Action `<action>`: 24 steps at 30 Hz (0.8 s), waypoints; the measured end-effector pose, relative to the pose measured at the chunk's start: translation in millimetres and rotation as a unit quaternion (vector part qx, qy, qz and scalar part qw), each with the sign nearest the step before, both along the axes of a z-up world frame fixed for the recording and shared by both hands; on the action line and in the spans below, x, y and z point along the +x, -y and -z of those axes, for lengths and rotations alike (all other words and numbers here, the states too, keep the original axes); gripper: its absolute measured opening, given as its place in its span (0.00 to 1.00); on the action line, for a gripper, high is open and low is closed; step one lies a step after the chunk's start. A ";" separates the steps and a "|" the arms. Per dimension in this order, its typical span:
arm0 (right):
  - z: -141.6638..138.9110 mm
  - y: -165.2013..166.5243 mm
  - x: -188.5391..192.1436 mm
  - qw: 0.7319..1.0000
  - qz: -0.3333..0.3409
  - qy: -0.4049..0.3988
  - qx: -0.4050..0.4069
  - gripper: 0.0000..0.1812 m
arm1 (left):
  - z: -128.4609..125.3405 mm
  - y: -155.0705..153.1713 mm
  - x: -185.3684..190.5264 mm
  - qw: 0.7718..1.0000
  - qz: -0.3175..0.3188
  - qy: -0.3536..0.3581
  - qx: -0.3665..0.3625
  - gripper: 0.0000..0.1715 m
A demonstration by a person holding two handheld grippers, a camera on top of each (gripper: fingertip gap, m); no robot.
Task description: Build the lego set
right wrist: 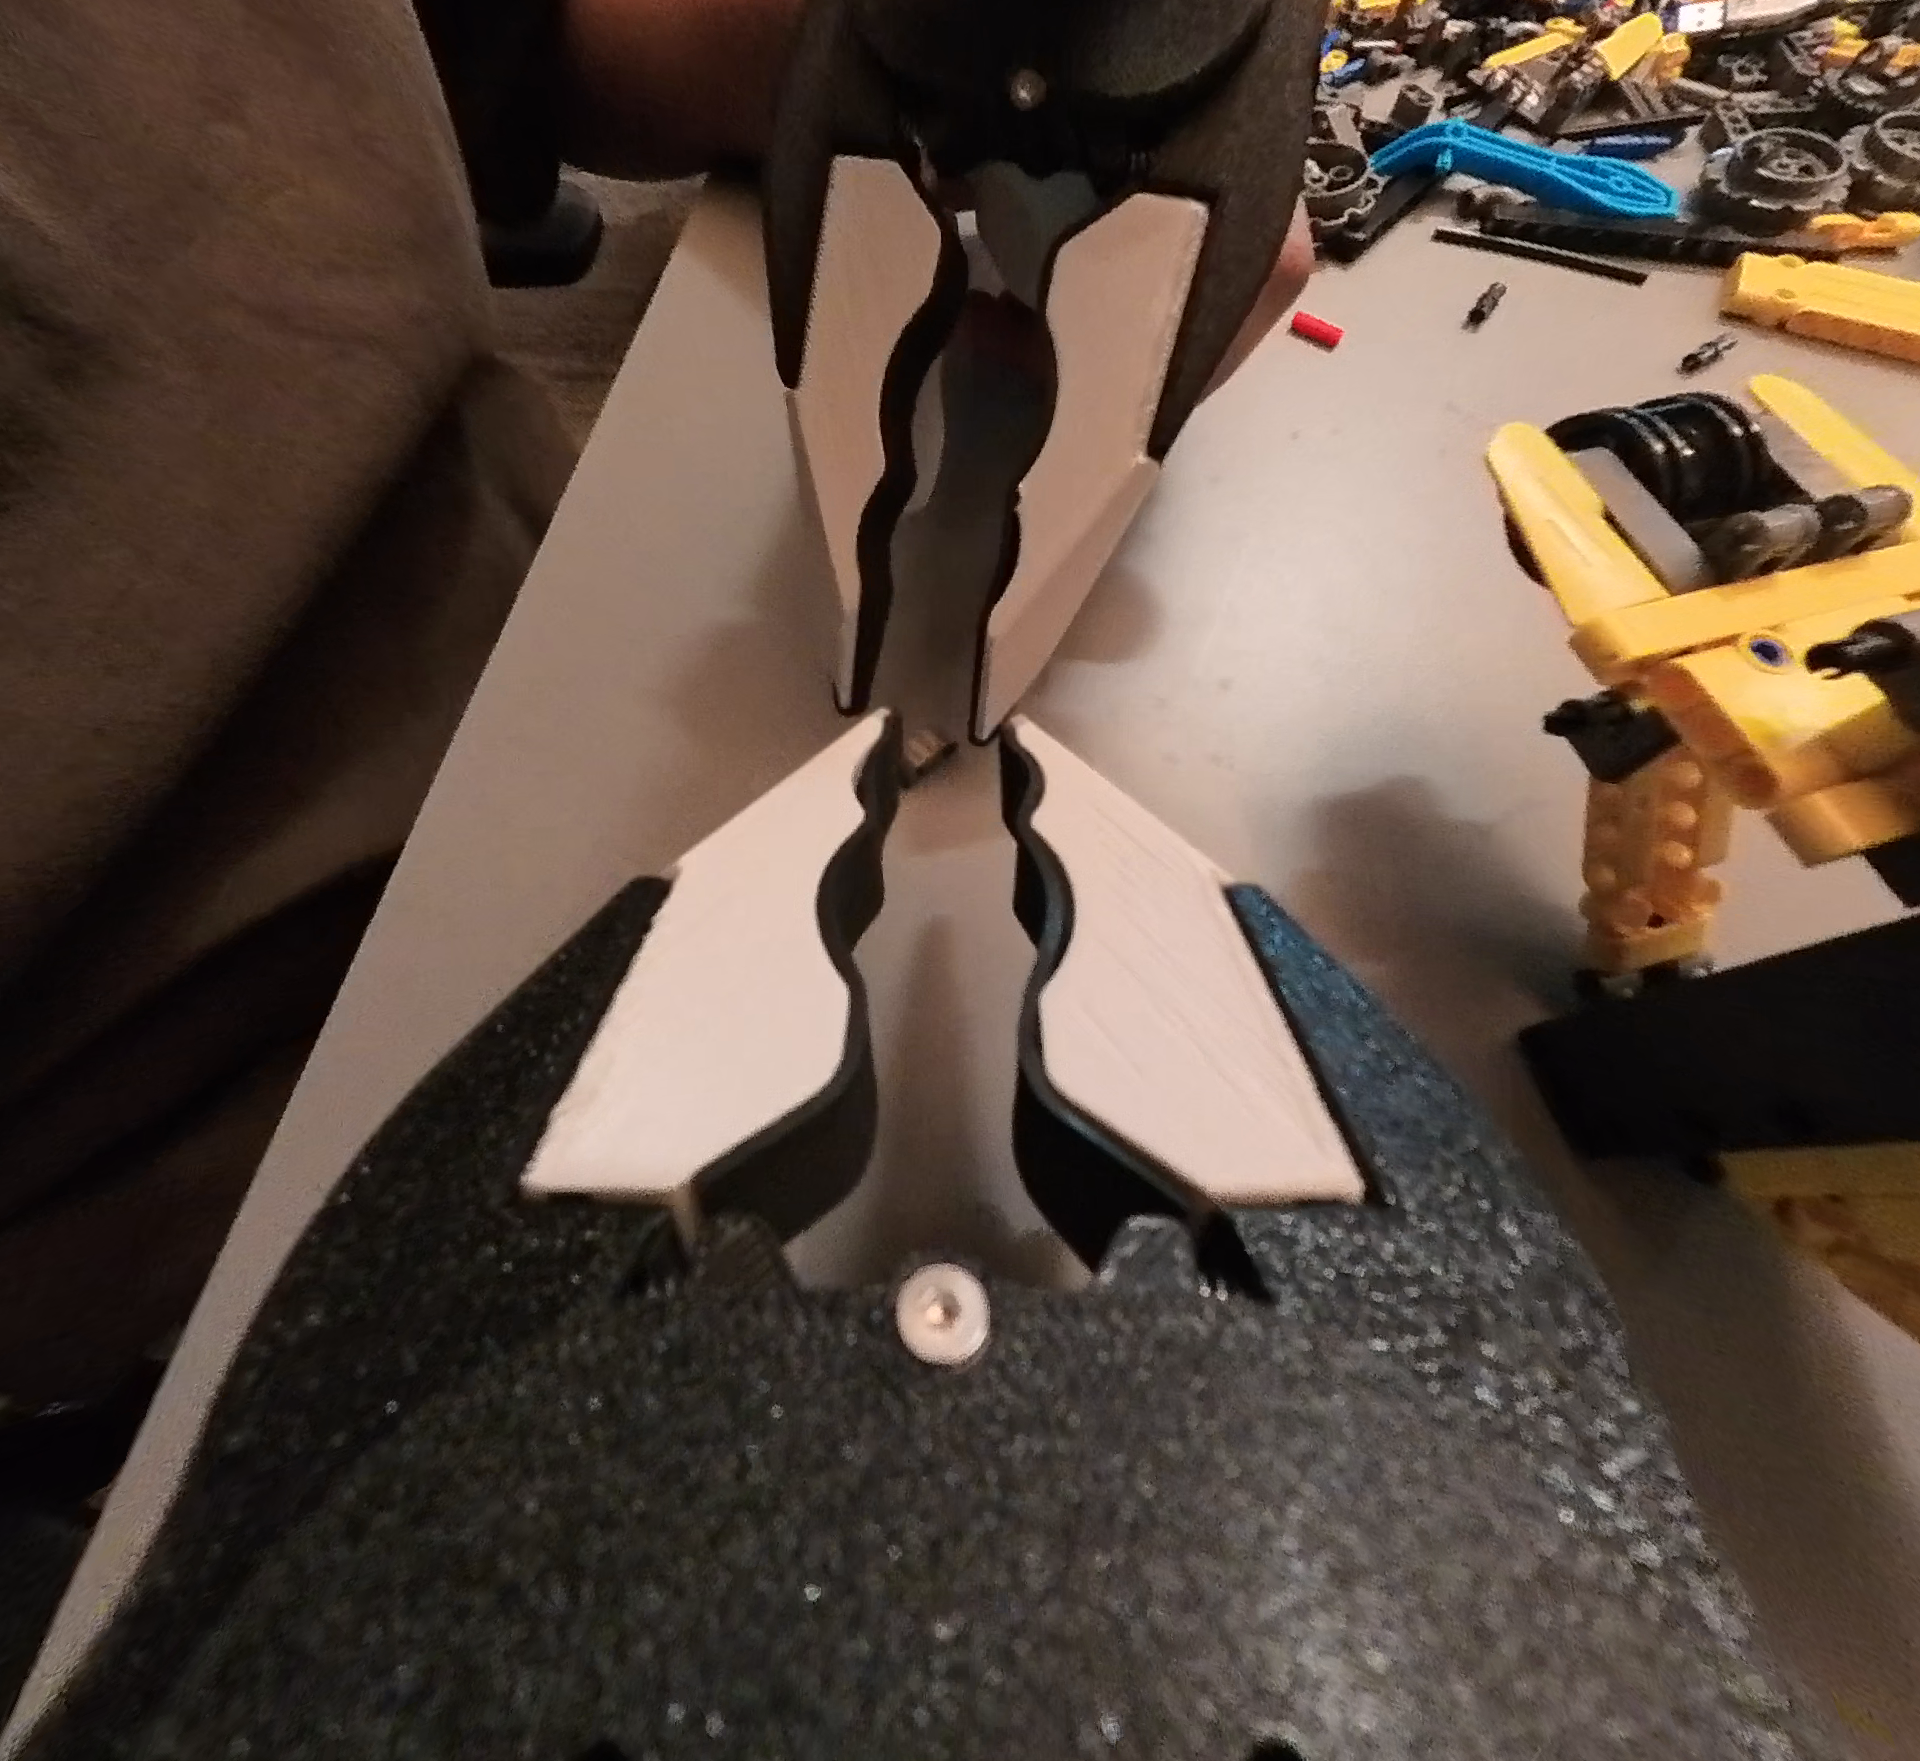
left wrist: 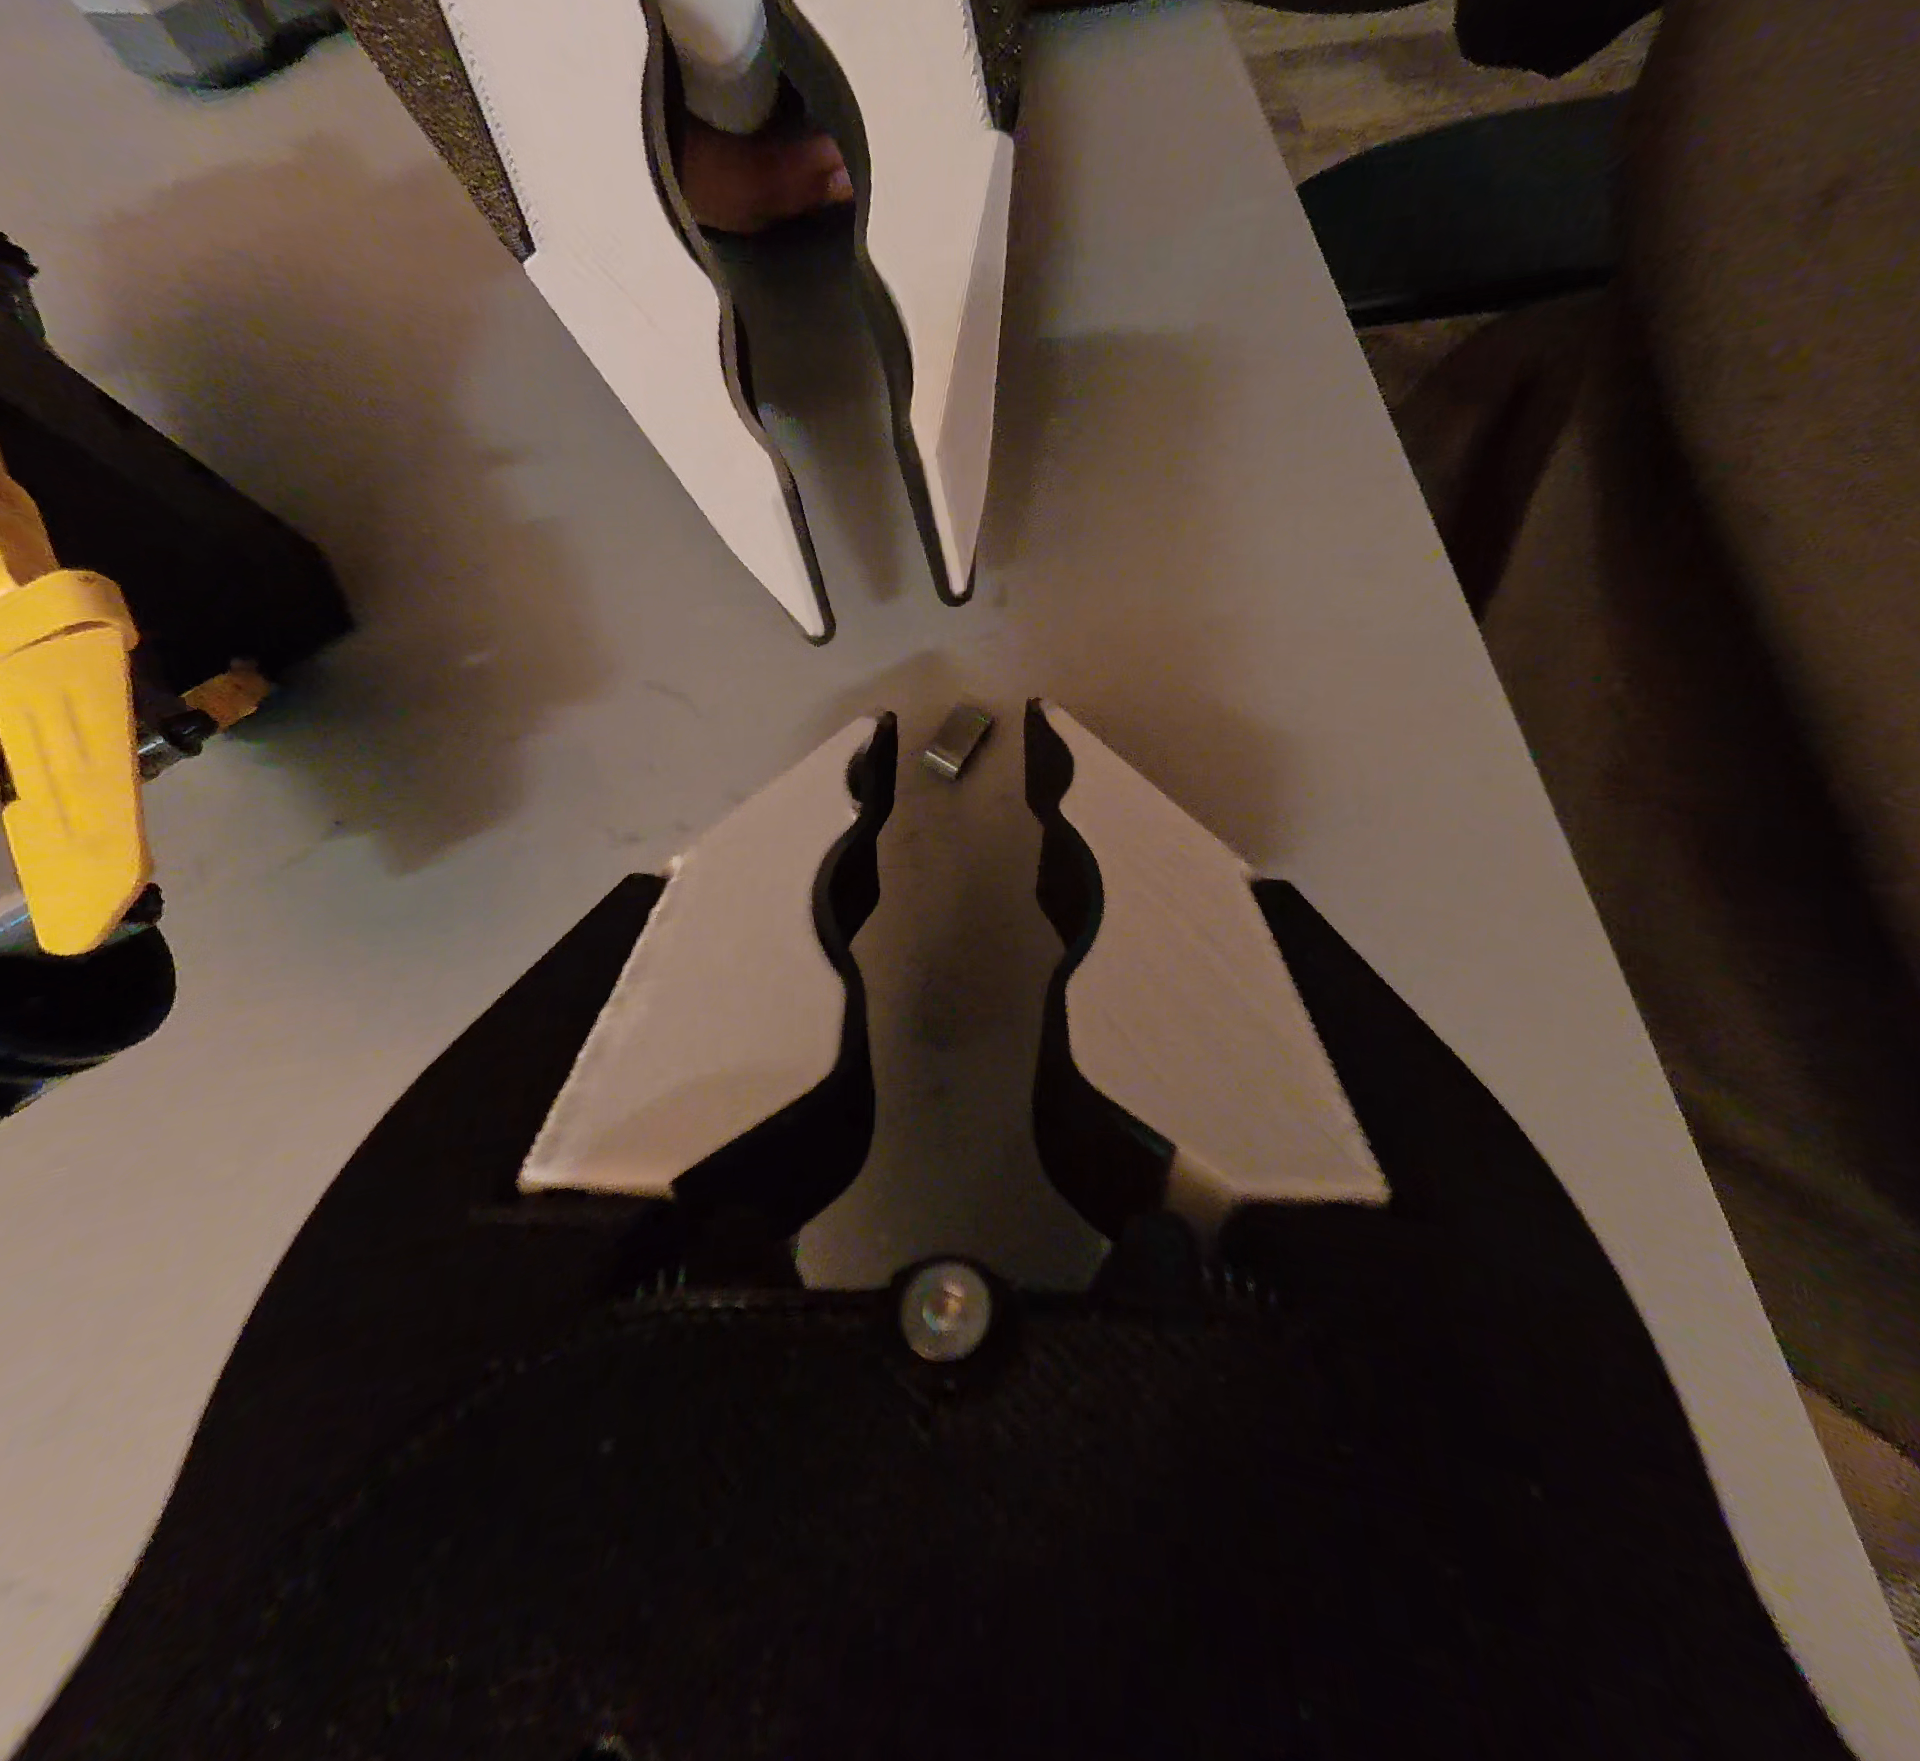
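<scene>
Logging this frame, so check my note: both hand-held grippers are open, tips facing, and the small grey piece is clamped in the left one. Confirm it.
Wrong on one point: the small grey piece lies loose on the table between the open left hand-held gripper tips, unclamped, as the left wrist view shows.

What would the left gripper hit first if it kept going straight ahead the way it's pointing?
Probably the small grey piece lying on the table, between the left gripper fingertips. Just past it are the tips of the right gripper, facing it. Depth is hard to judge.
</scene>
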State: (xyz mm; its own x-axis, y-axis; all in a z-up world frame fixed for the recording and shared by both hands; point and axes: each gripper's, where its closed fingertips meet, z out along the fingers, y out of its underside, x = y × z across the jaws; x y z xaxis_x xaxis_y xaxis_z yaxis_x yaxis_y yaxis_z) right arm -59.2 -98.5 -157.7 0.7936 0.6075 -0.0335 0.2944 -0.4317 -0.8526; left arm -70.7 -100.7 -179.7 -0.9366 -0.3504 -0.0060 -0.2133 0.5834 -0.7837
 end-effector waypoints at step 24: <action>-53.5 -3.4 18.4 0.985 0.056 0.001 0.163 0.13 | -62.6 -22.0 23.3 0.917 -0.079 -0.230 -0.315 0.02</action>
